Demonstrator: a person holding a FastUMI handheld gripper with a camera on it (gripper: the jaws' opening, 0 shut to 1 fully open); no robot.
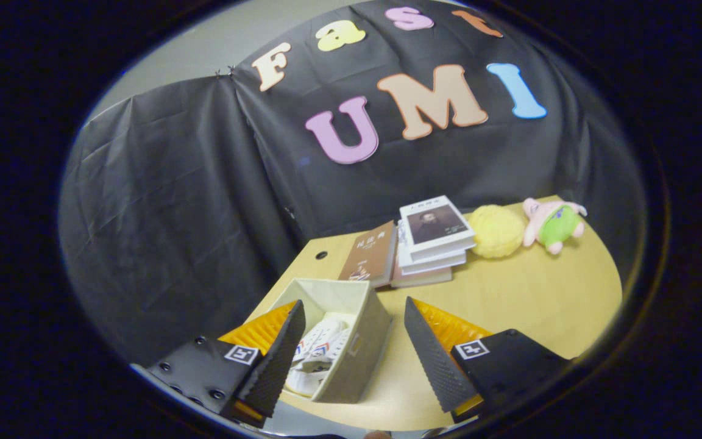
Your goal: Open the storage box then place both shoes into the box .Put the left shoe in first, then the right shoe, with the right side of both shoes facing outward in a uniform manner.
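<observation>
**Shoes in the open box, tongs released above it**

The tongs (351, 341) are spread wide with nothing between their fingers, hanging above the near part of the tabletop (540, 299). Between and just ahead of the fingers sits the storage box (360, 341), a pale fabric bin with its top open; no lid can be made out. Inside it lies white footwear (320, 353) with dark and reddish markings on the side. The left finger covers part of the box, so I cannot tell whether there is one shoe or two in there, nor which way each one faces.

Beyond the box, well apart from it, a stack of books (433, 241) rests on the tabletop with a brown book (372, 253) leaning beside it. Farther along are a yellow fluffy ball (497, 230) and a pink and green plush toy (552, 224).

My reading is that the task is at or near its end: the box is open, footwear is already inside, and no shoe lies on the visible tabletop. If the second shoe has gone in, what remains is only to pull clear. If one is still missing, the next move calls for finding it outside the present scene, gripping it across the upper, and setting it next to the first with the same side turned outward.
</observation>
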